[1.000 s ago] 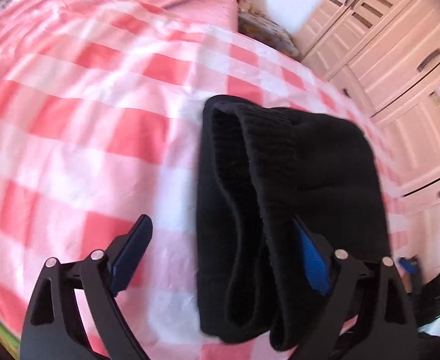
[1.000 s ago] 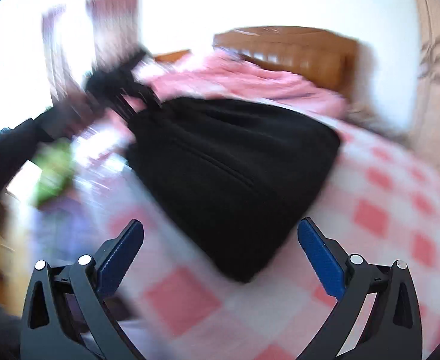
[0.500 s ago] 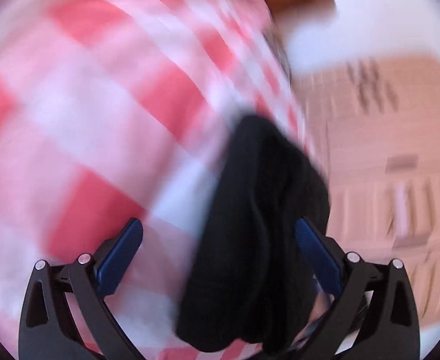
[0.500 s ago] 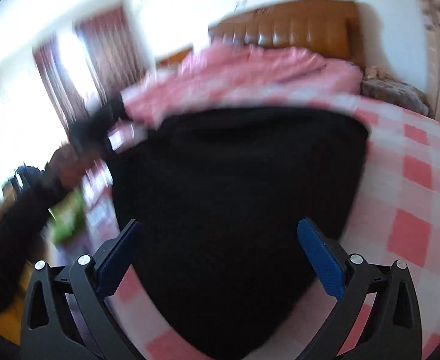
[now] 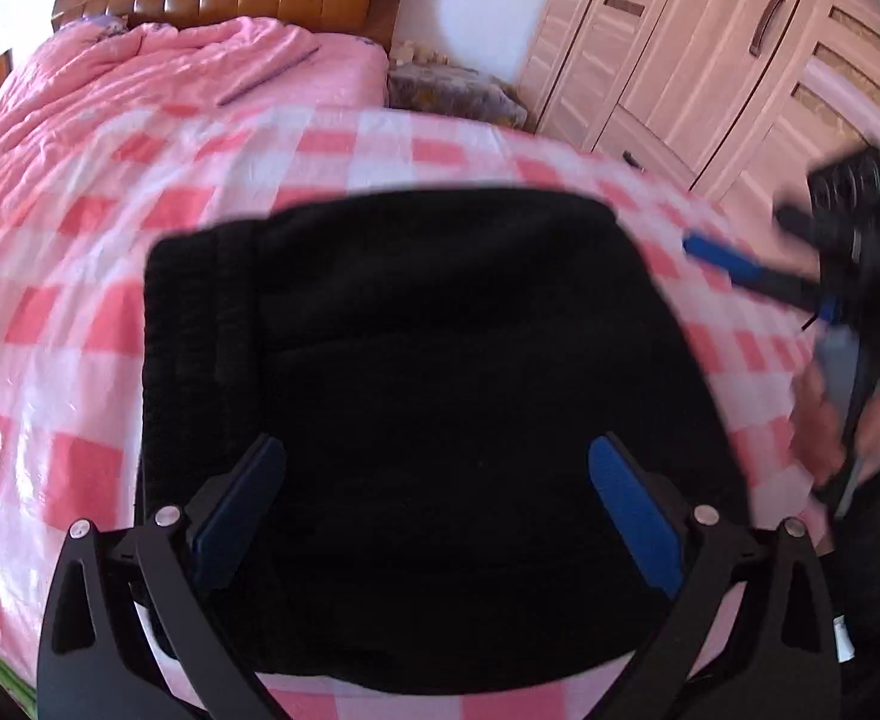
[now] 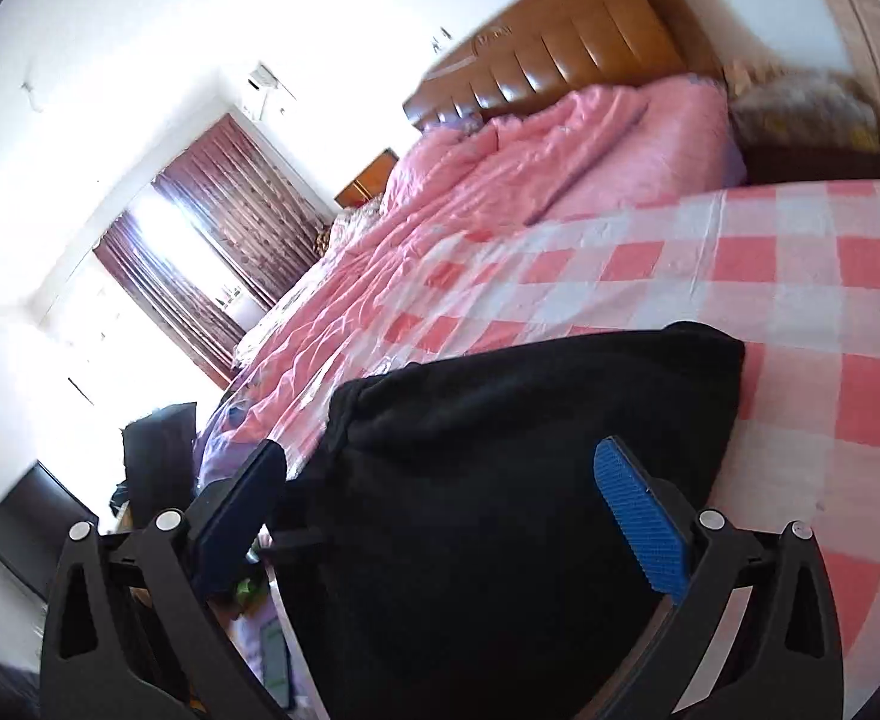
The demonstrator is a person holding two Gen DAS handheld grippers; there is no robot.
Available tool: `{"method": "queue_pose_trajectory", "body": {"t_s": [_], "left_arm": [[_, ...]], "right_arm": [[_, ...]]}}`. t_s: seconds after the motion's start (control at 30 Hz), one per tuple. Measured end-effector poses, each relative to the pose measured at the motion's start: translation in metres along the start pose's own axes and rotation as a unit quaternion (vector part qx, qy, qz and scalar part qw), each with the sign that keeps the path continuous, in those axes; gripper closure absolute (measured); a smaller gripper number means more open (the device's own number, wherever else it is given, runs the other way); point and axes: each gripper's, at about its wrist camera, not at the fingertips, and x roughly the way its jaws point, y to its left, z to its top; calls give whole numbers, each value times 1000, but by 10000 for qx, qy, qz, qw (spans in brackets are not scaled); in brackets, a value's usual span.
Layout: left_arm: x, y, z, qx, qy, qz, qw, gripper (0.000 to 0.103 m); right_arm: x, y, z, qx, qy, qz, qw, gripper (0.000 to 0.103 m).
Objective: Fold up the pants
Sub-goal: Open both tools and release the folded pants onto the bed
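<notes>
Pants are lying as a compact black folded bundle on the pink-and-white checked bed sheet, ribbed waistband edge showing along the bundle's left side in the left wrist view. Left gripper is hovering directly over the near part of the bundle, jaws spread wide, blue pads on either side, nothing gripped. Right gripper is also sitting wide open with nothing between its pads; in the left view it appears blurred, off the bundle's right edge, clear of the fabric.

Key relation: bundle is lying straight ahead of and beneath the left gripper, so the left hand looks the nearer one. Long axis is hard to call; the bundle is looking nearly square, perhaps slightly longer running away from the left camera.

Judgement: folding appears essentially finished; any remaining move is probably a tidy or press.

Containers: none in view. Wardrobe doors are standing closed; contents hidden
</notes>
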Motion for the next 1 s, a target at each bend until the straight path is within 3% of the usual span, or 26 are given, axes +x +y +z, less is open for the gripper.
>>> {"method": "queue_pose_trajectory", "body": {"t_s": [0.07,0.13,0.2,0.27,0.33,0.47,0.57,0.67,0.8,0.9,1.0], "left_arm": [[-1,2,-13,296,-287,-49,9991,2],[-2,7,-20,298,-451,-110,9985,2],[-2,7,-20,264,-465,-97,9985,2],[2,8,-17,246,-433,-66,9987,2],[4,9,-14,188,-454,-61,9988,2],[4,7,-15,181,-563,5,9983,2],[3,8,-16,140,-648,-11,9978,2],[-2,10,-18,4,-691,-134,9975,2],[1,9,-15,-17,-635,-55,9980,2],[2,4,-14,36,-583,90,9983,2],[4,-1,-17,151,-590,248,9978,2]], "right_arm": [[28,-1,13,-190,375,-170,9990,4],[56,-11,18,-499,765,-933,9914,4],[78,-39,22,-151,998,-1343,9858,4],[73,-50,26,238,755,-1130,9904,4],[67,-30,29,277,681,-1175,9903,4],[79,35,22,-375,1050,-19,9938,4],[125,50,18,-60,1786,1010,9787,4],[167,29,20,109,2057,428,9776,7],[170,25,37,778,2040,583,9741,4],[158,45,34,412,1993,629,9771,4],[155,42,35,601,1920,1229,9718,4]]}}
